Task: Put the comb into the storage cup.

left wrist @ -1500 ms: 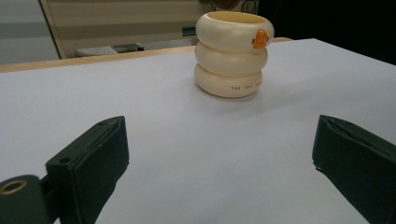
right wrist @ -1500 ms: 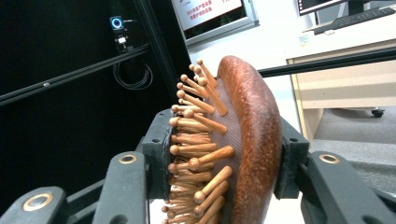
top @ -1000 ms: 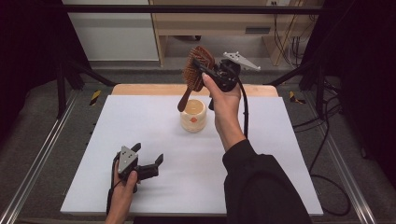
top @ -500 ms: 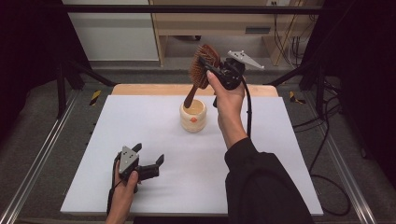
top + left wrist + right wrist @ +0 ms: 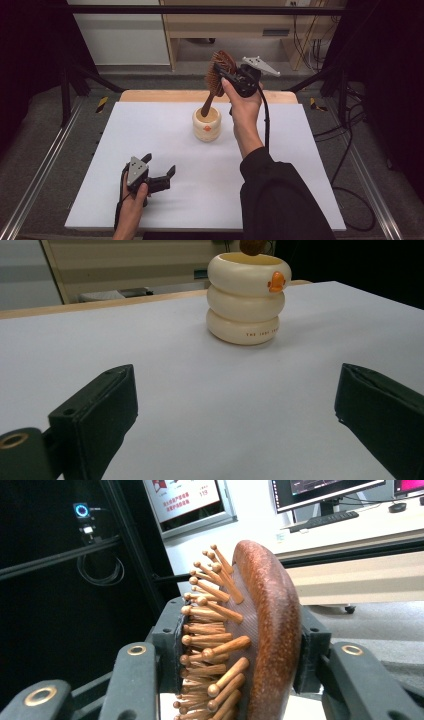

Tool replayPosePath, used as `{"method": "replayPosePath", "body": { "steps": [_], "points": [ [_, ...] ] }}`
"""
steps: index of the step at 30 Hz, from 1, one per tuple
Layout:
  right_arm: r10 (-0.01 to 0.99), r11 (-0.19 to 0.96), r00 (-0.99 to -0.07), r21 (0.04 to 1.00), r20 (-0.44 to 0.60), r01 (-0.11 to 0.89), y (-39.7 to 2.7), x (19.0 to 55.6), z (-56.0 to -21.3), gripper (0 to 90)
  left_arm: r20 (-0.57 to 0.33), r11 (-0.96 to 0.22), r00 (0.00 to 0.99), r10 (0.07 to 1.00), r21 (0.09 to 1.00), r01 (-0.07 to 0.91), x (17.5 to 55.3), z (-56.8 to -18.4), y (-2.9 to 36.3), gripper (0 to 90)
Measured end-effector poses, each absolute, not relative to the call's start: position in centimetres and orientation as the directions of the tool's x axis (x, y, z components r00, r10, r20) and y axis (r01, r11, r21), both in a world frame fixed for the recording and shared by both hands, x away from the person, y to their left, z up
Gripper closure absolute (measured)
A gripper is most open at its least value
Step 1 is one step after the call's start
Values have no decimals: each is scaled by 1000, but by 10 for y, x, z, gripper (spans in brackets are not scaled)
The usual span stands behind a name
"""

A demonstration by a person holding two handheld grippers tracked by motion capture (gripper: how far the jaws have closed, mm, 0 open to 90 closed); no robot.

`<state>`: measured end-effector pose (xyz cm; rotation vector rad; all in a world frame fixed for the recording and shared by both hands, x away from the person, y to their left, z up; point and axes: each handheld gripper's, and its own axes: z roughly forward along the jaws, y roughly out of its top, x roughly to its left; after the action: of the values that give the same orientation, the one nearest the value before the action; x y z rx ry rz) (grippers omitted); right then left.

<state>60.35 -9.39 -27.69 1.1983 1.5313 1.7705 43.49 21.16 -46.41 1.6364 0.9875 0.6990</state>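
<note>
Room: a dark-framed rig around a white worktop [image 5: 165, 150] with a wooden strip along its far edge; pale cabinets and a desk with a keyboard and monitors stand beyond.
Cup: a cream cup [image 5: 207, 124] shaped like three stacked rings stands upright on the far middle of the worktop; a small orange duck figure sits on its top ring in the left gripper view.
Brush: a wooden hairbrush [image 5: 218, 75] with round-tipped wooden pins hangs tilted above the cup; its handle end sits at or just inside the cup's mouth.
Right tongs: the right tongs [image 5: 223, 73] are clamped across the brush head, one jaw on the pin side and one on the smooth back.
Left tongs: the left tongs [image 5: 159, 171] rest low at the near left of the worktop, jaws wide apart and empty.
Step in hand: lowering the brush handle-first into the cup, by my reading.
Next move: bring the handle straight down inside the rim, then let go gently so the cup does not tip.
Writing: small dark print on the cup's bottom ring starts "THE"; the rest is too small to read; a red-and-white poster in the background is illegible.
</note>
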Motion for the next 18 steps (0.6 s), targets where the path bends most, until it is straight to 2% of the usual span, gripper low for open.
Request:
{"method": "replayPosePath", "body": {
  "steps": [18],
  "points": [
    [842, -218, -459, 957, 285, 194, -97, 611, -298, 511, -37, -106, 487, 873, 959, 264, 435, -465, 211, 38]
  ]
}}
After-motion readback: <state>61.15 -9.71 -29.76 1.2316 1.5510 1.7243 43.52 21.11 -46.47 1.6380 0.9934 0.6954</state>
